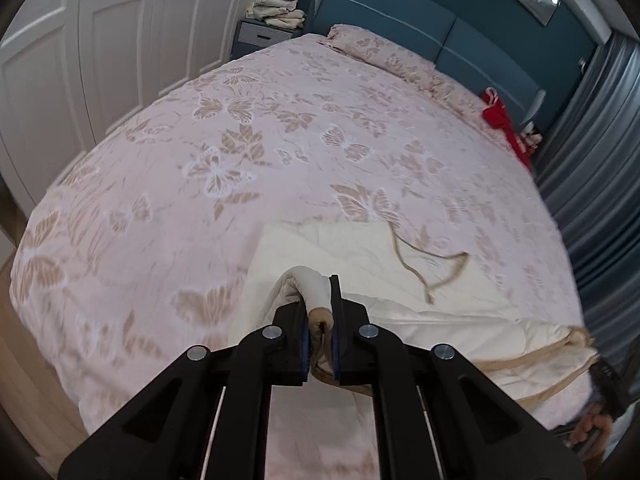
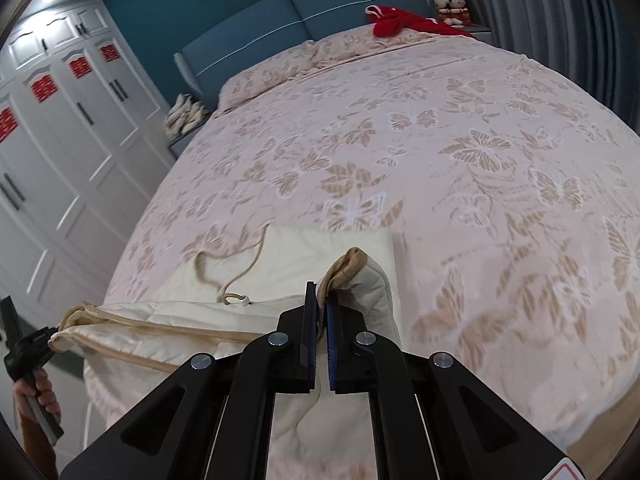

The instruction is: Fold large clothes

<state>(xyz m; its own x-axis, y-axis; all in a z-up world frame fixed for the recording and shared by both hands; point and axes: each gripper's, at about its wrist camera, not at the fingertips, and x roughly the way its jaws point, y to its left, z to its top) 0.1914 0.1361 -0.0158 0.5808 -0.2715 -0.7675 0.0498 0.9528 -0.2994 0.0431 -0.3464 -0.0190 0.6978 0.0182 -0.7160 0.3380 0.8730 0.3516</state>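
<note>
While both grippers hold up one edge of the cream coat point(image 1: 360, 264), the fold is only part way done. The left gripper point(image 1: 320, 316) has its jaws pinching a tan-trimmed corner, and the right gripper point(image 2: 321, 316) has its jaws pinching the other corner. The coat lies at the near end of the bed point(image 1: 280, 128), with its far part flat on the pink butterfly cover and the near edge lifted. A tan cord point(image 2: 236, 264) lies loose on top.

I think the next move is to carry the lifted edge over to the far edge and lay it down even. Both hands need to go together so the cloth stays straight. The cord could get caught inside the fold.

Red clothes point(image 2: 404, 22) sit far away by the pillows, and a pile of cloth point(image 1: 278, 8) sits on the bedside table. Two dolls point(image 2: 450, 6) sit in the far corner. None of these are in the way
</note>
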